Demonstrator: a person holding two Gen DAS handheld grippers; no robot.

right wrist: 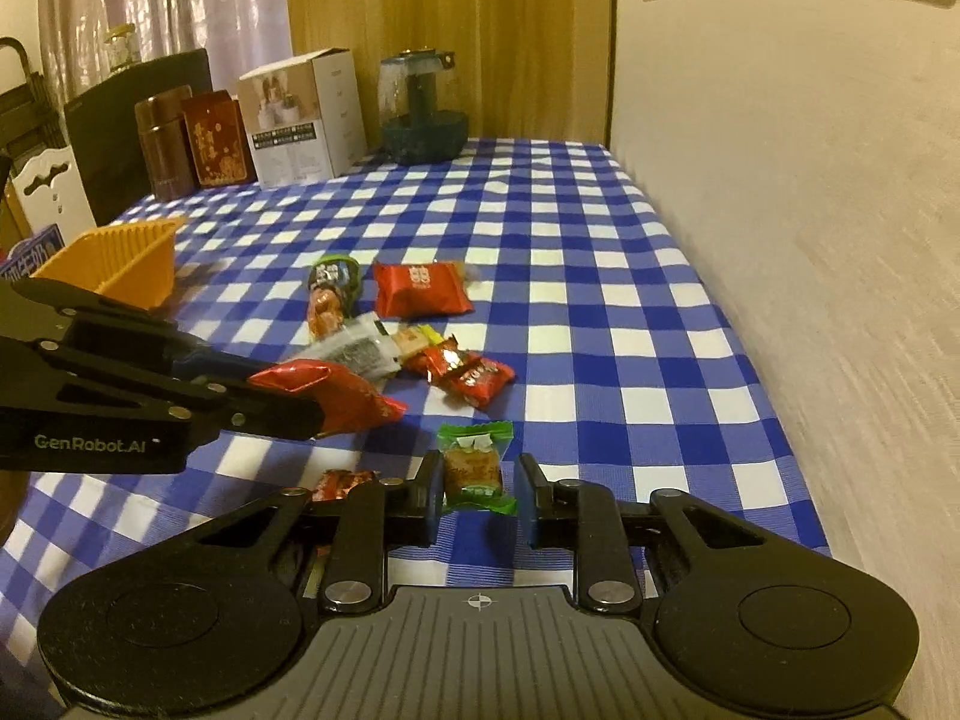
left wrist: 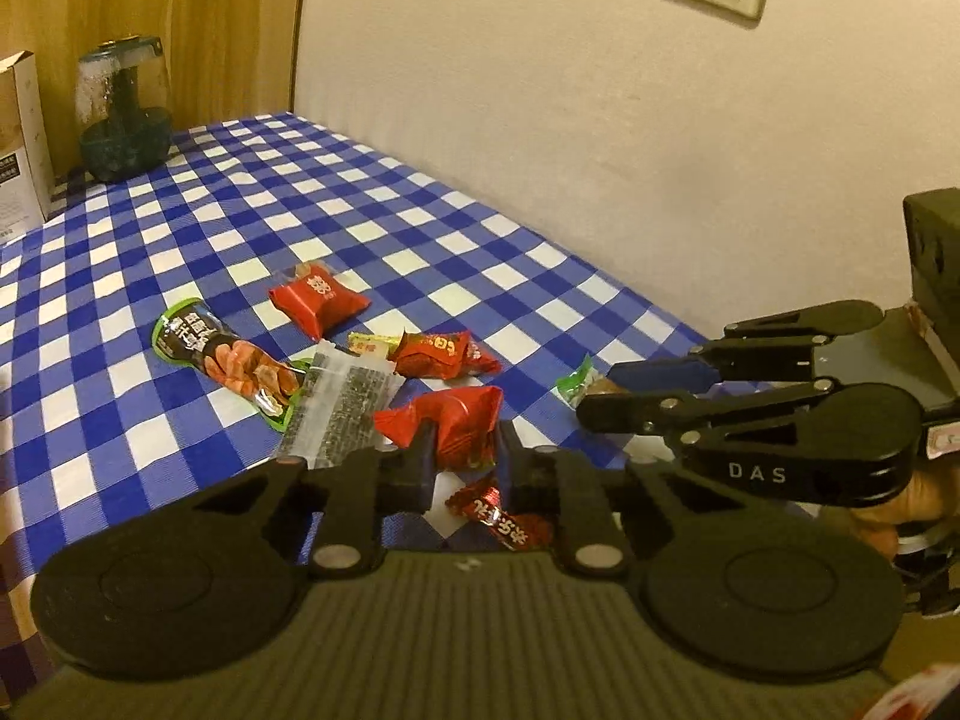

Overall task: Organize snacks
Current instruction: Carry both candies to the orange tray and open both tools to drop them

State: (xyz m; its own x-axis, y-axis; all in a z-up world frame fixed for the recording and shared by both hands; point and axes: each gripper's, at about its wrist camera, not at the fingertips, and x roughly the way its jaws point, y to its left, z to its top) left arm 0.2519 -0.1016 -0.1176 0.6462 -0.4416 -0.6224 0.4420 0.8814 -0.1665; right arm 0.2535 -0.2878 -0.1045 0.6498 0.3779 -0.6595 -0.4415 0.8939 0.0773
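While left claw [left wrist: 465, 450] grips red packet [left wrist: 447, 420] — green-wrapped snack [right wrist: 477, 468] between right claw [right wrist: 477, 489] fingers.

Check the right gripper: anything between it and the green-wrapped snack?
Nothing visible. The green-wrapped snack already lies between the open fingers of the right gripper, on the checked tablecloth; the left gripper with its red packet sits off to the side.

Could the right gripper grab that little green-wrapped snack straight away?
Probably yes. The right gripper is open with the green-wrapped snack lying between its fingers on the checked cloth, and nothing sits in between. The left gripper, holding a red packet, is off to the side.
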